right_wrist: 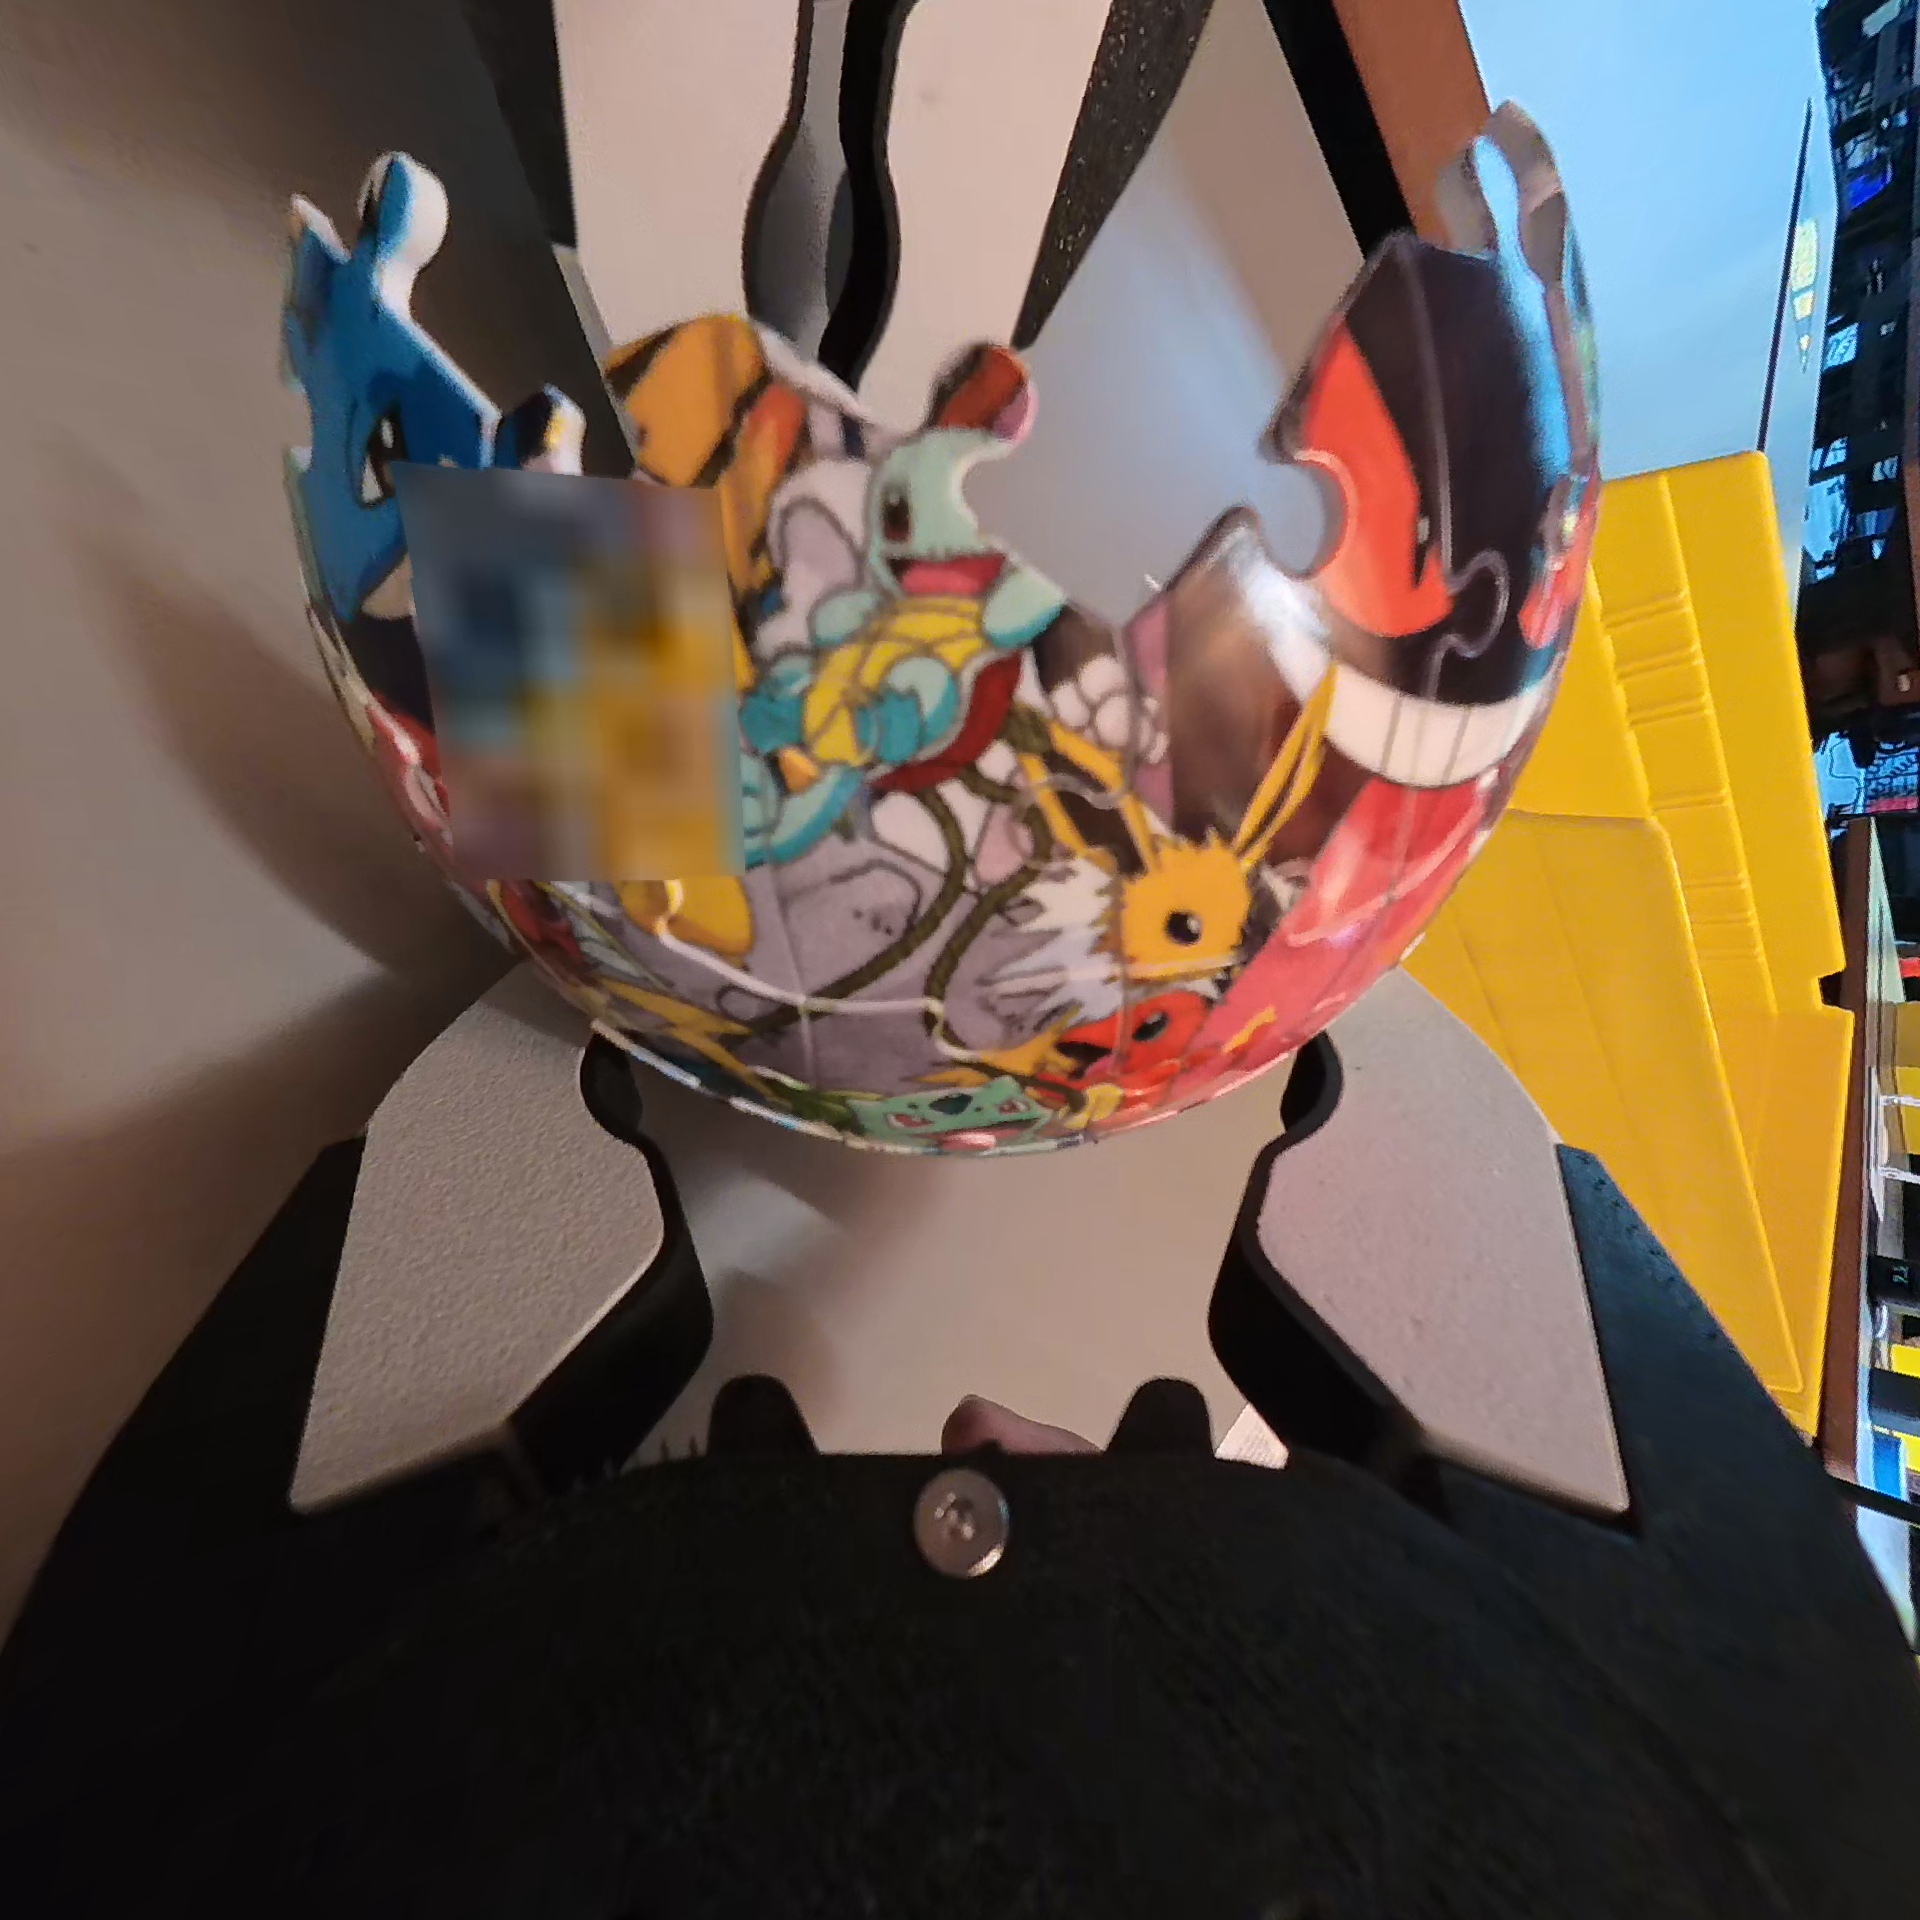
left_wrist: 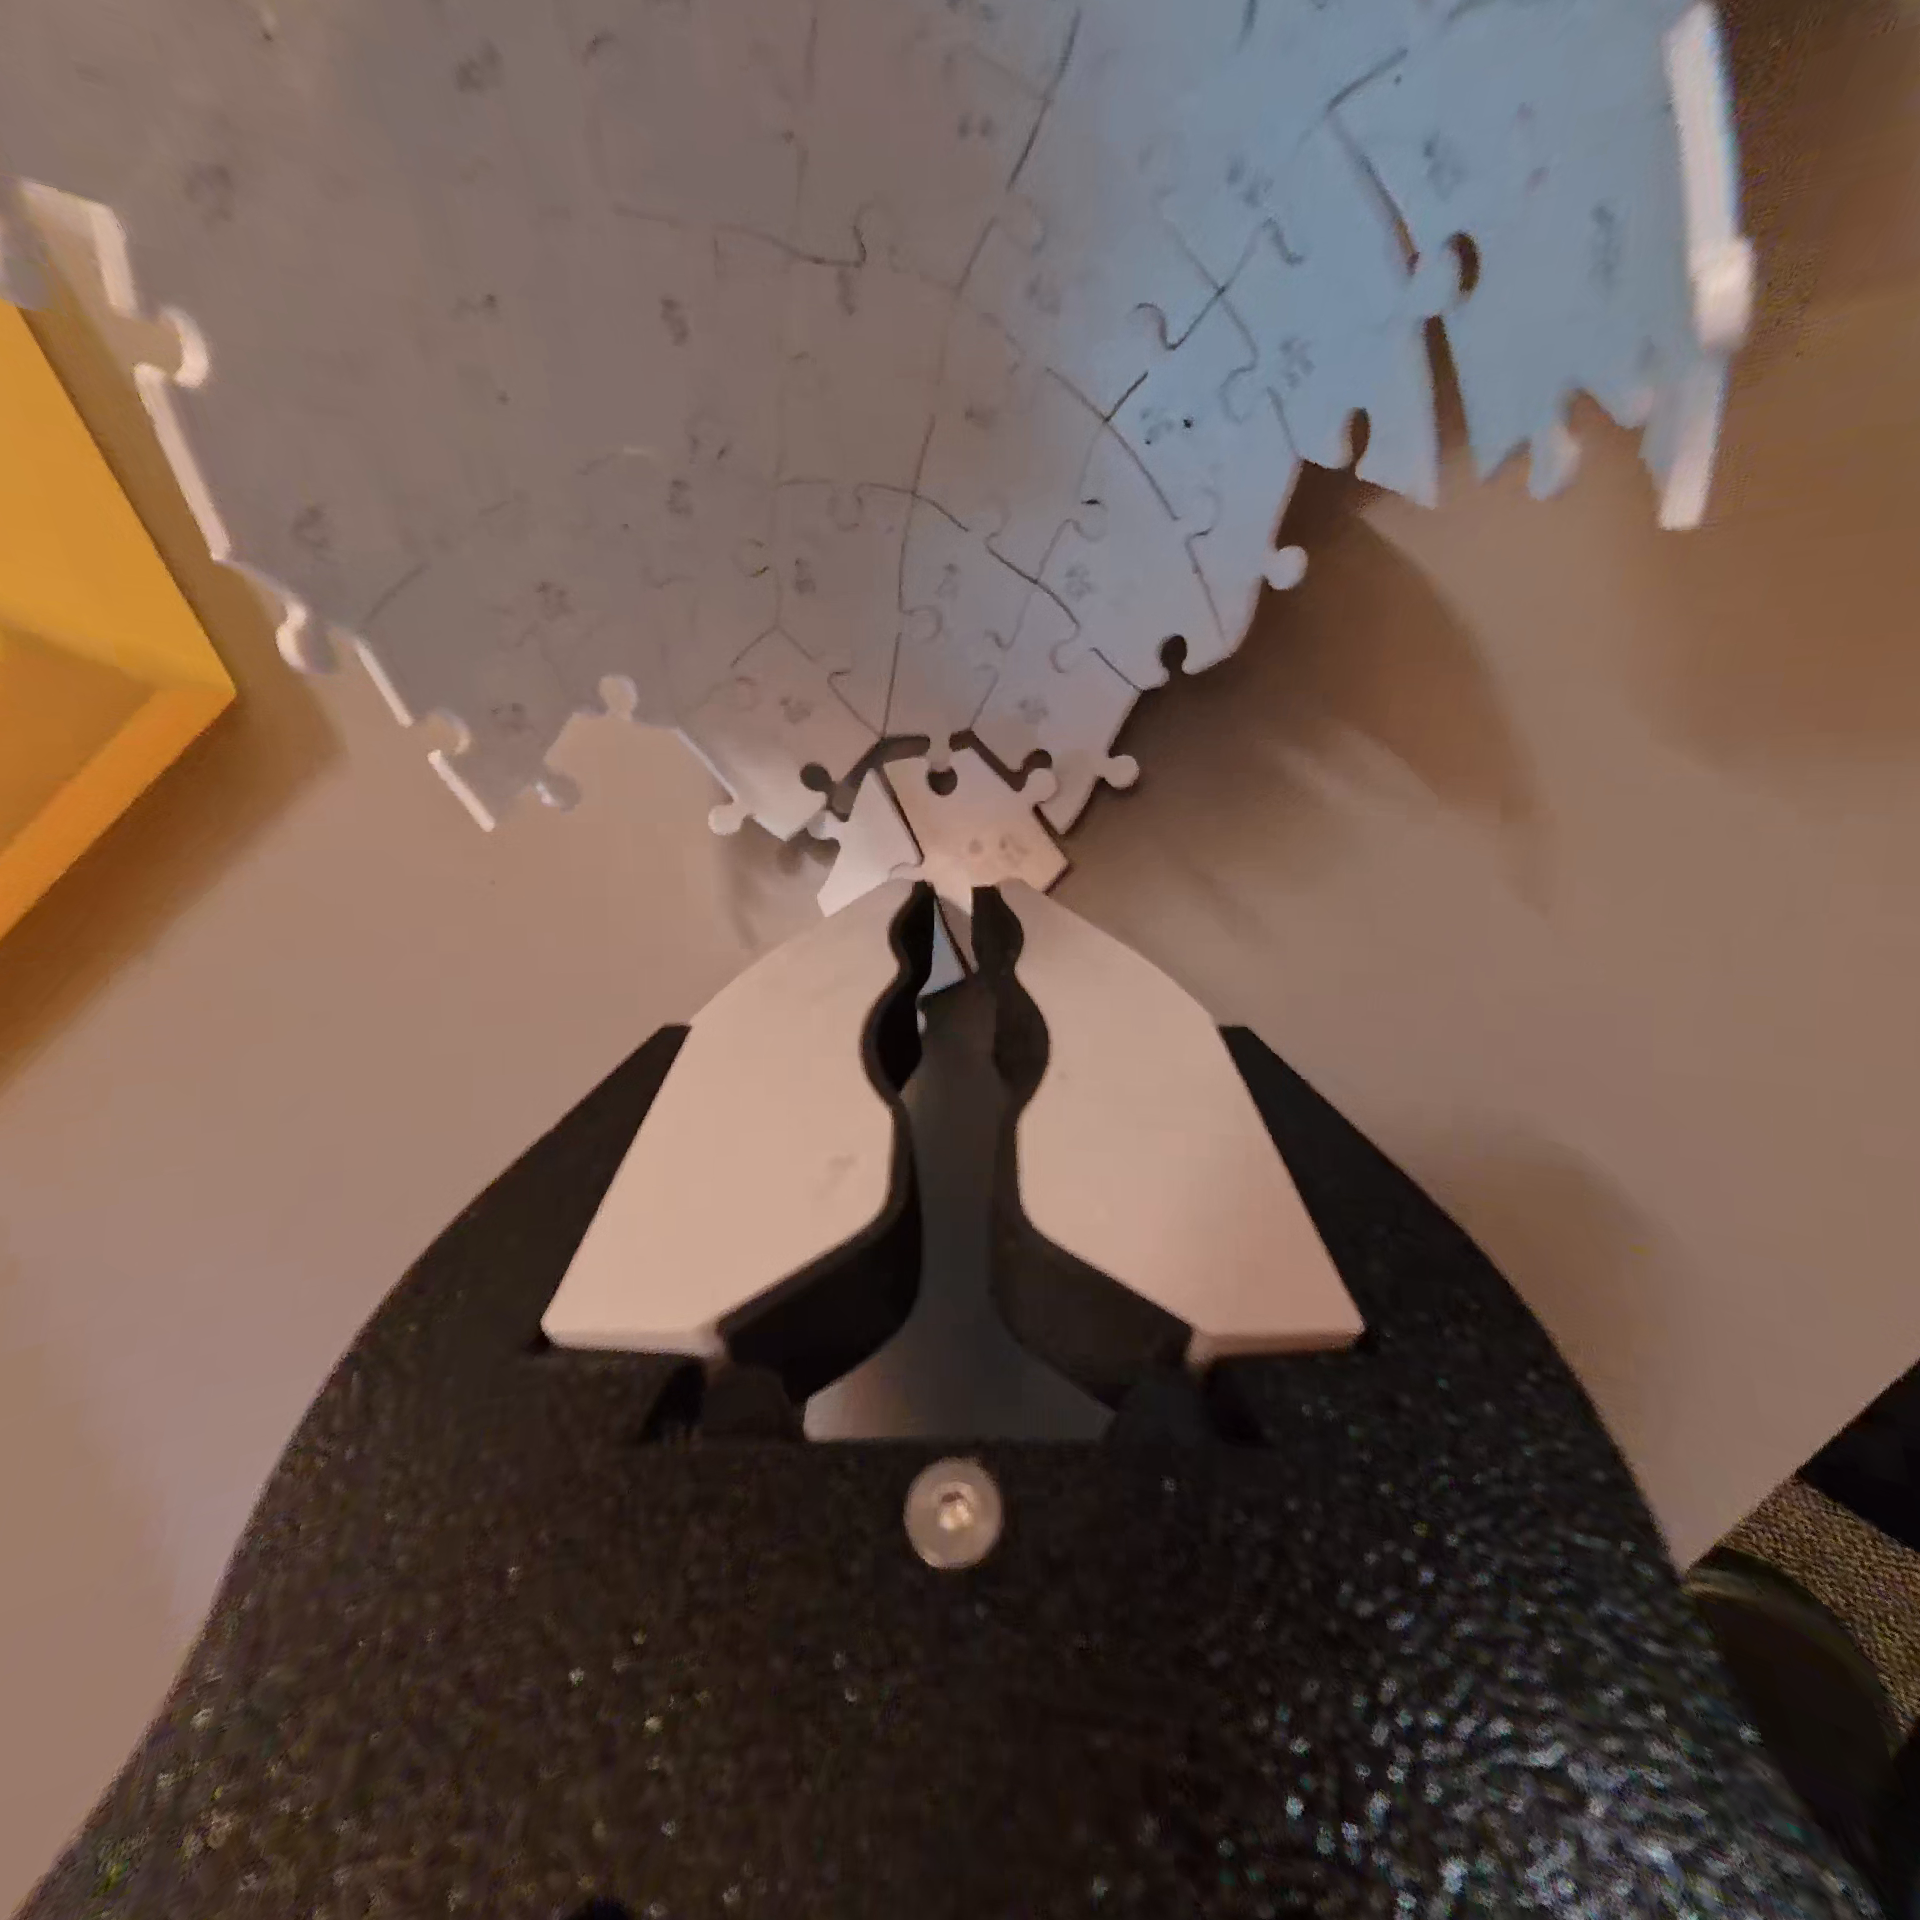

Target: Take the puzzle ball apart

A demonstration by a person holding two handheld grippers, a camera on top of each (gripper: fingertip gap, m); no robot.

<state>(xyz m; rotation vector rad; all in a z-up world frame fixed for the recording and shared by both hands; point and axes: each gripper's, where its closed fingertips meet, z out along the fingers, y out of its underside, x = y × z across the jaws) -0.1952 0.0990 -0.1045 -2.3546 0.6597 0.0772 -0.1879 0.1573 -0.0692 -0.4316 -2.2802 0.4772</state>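
The puzzle ball (right_wrist: pixel 935 790) is an open half shell with colourful cartoon figures outside and a jagged rim. Its white inside (left_wrist: pixel 727 364) fills the left wrist view. My right gripper (right_wrist: pixel 961 1055) holds the shell from below, one finger against each lower side. My left gripper (left_wrist: pixel 951 904) is shut on a white rim piece (left_wrist: pixel 992 836) that has pulled slightly away from the neighbouring pieces. In the right wrist view the left gripper (right_wrist: pixel 836 374) reaches over the far rim from above. A blue piece (right_wrist: pixel 374 343) sticks up at the shell's left rim.
A yellow bin stands close by, at the left of the left wrist view (left_wrist: pixel 94 644) and at the right of the right wrist view (right_wrist: pixel 1662 831). A beige table top (left_wrist: pixel 312 1143) lies under the shell. Cluttered shelves (right_wrist: pixel 1860 312) stand at the far right. One gripper's finger ends stand about 8 cm off the other's.
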